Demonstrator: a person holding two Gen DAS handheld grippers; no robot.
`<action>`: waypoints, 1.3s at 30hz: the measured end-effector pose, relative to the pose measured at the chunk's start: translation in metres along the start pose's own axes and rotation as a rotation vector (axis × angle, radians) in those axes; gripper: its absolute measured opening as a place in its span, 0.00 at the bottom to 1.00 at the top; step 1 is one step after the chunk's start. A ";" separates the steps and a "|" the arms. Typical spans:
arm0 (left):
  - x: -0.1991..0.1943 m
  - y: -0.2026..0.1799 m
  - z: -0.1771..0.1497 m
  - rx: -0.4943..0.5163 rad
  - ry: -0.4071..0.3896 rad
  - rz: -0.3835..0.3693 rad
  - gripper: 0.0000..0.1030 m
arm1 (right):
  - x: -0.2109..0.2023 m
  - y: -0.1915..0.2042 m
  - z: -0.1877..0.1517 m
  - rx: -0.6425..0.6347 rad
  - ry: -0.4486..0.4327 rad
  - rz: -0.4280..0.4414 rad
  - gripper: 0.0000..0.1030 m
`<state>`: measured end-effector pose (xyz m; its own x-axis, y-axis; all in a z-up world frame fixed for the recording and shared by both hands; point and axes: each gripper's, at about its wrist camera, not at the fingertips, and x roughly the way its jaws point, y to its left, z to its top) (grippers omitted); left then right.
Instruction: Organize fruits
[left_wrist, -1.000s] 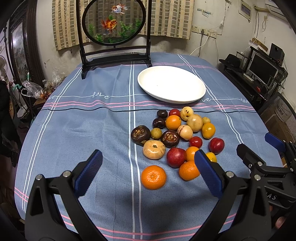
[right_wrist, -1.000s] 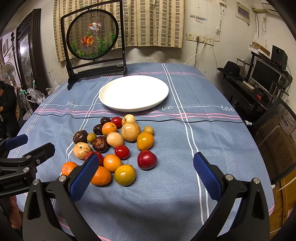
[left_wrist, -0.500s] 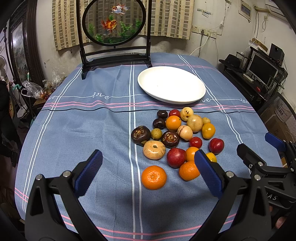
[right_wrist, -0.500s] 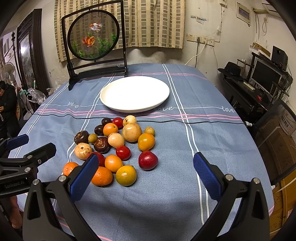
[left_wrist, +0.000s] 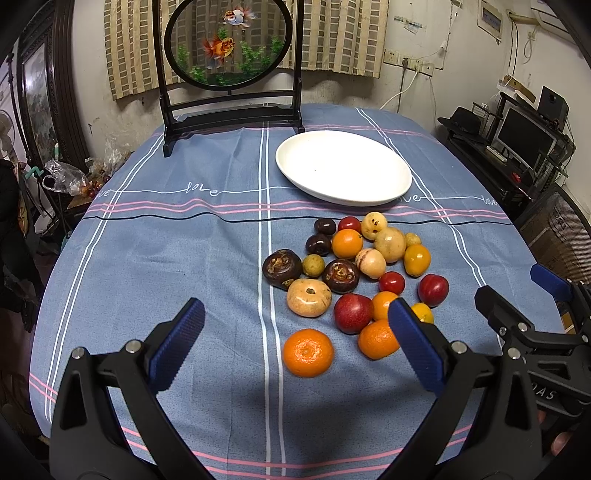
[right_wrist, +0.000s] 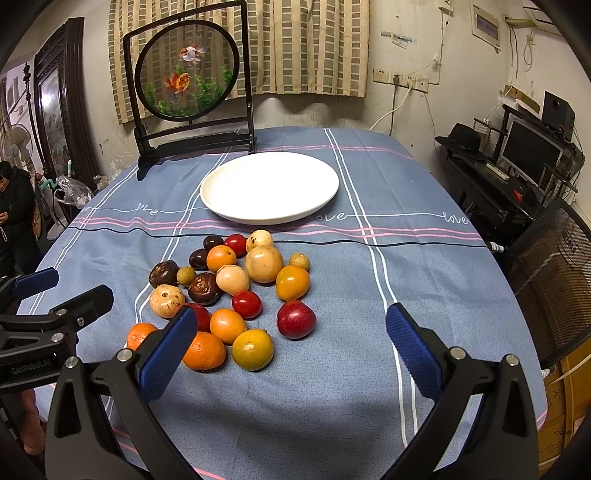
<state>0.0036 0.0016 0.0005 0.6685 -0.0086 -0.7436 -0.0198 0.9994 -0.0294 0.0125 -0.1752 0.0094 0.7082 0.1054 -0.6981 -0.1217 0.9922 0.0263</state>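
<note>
A cluster of several small fruits (left_wrist: 354, 273) lies on the blue tablecloth: oranges, red plums, dark mangosteens, pale round ones. It also shows in the right wrist view (right_wrist: 236, 291). An empty white plate (left_wrist: 343, 168) stands behind it, also in the right wrist view (right_wrist: 269, 186). My left gripper (left_wrist: 299, 347) is open and empty, hovering over the front of the cluster with a tangerine (left_wrist: 307, 352) between its fingers. My right gripper (right_wrist: 291, 350) is open and empty, near a yellow-orange fruit (right_wrist: 253, 349) and a red plum (right_wrist: 296, 319).
A black-framed round goldfish screen (left_wrist: 227, 44) stands at the table's far edge behind the plate. A desk with a monitor (right_wrist: 528, 151) and a mesh chair (right_wrist: 554, 266) are off the table's right side. A person (right_wrist: 14, 199) sits at far left.
The right gripper has edged slightly forward and left toward the fruits. The left gripper has barely moved. Both stay open and empty.
</note>
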 end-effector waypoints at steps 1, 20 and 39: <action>0.000 0.000 0.000 0.000 0.000 0.000 0.98 | 0.000 0.000 0.000 0.000 0.000 0.000 0.99; 0.004 0.001 -0.003 0.007 0.013 -0.006 0.98 | 0.000 -0.001 -0.002 -0.001 0.003 0.015 0.99; 0.032 0.045 -0.060 0.031 0.077 -0.136 0.98 | 0.059 0.004 -0.050 -0.023 0.197 0.311 0.50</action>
<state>-0.0203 0.0441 -0.0652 0.6041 -0.1455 -0.7835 0.0905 0.9894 -0.1139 0.0191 -0.1681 -0.0671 0.4877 0.3850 -0.7835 -0.3276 0.9126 0.2446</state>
